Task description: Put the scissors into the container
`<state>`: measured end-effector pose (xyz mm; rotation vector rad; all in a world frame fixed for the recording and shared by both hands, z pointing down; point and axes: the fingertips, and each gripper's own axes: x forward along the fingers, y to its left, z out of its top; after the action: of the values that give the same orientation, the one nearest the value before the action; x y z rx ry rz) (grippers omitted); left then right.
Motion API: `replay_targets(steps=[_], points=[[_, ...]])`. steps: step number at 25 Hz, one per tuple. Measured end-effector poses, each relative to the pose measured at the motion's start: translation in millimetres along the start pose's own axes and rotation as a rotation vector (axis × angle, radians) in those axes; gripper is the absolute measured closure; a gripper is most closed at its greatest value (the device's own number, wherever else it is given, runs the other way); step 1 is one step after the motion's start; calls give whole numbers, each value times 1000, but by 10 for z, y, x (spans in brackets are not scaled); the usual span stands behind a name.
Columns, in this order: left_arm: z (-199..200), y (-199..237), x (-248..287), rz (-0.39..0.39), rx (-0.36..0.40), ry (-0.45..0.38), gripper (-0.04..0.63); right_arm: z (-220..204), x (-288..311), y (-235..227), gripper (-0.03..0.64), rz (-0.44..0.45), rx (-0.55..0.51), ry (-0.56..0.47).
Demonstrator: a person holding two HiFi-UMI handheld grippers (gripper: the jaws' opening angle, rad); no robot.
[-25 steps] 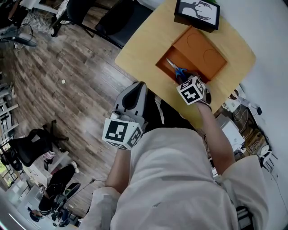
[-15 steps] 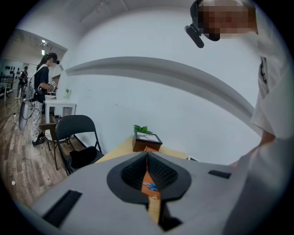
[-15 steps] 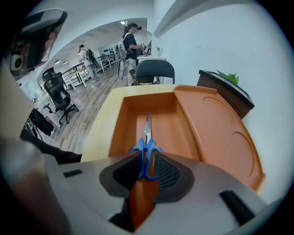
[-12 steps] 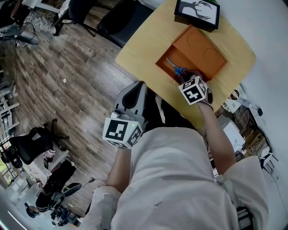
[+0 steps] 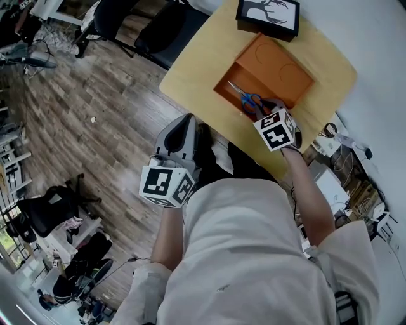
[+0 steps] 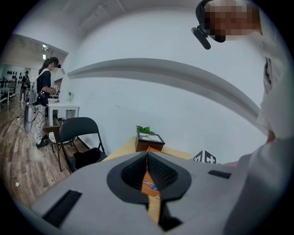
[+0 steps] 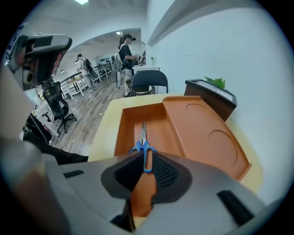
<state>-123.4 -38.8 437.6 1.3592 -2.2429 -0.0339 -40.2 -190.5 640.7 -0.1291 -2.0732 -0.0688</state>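
Scissors (image 5: 244, 98) with blue handles lie flat in the narrow left compartment of the orange container (image 5: 282, 66), blades pointing away from me. My right gripper (image 5: 271, 106) hovers just behind the handles. In the right gripper view its jaws stand a narrow gap apart (image 7: 144, 156), and the scissors (image 7: 142, 135) show through that gap on the floor of the container (image 7: 202, 133), not gripped. My left gripper (image 5: 186, 125) hangs off the table's near-left side over the wooden floor, its jaws closed together (image 6: 147, 153) with nothing between them.
The container sits on a yellow table (image 5: 190, 70). A black box with a deer picture (image 5: 266, 16) stands at the table's far edge, behind the container. A black folding chair (image 5: 158, 32) is beyond the table's left corner. Cables and boxes (image 5: 342, 143) crowd the right side.
The right gripper has drawn back a little from the container while the scissors stayed lying in the compartment. The left gripper has barely moved.
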Motion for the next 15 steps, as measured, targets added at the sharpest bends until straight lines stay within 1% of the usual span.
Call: replay_targets(steps=[3,7,15], points=[[43,-9,26,-25,3,-5,589,36,-119,2,568,-14,25,-32],[120,-44,80,-97,15,-5,589,136,-312,-6,574,-59,82,-82],[227,-132,-21,-256,83,20,589,341,-842,202,584,-160,224,-187]])
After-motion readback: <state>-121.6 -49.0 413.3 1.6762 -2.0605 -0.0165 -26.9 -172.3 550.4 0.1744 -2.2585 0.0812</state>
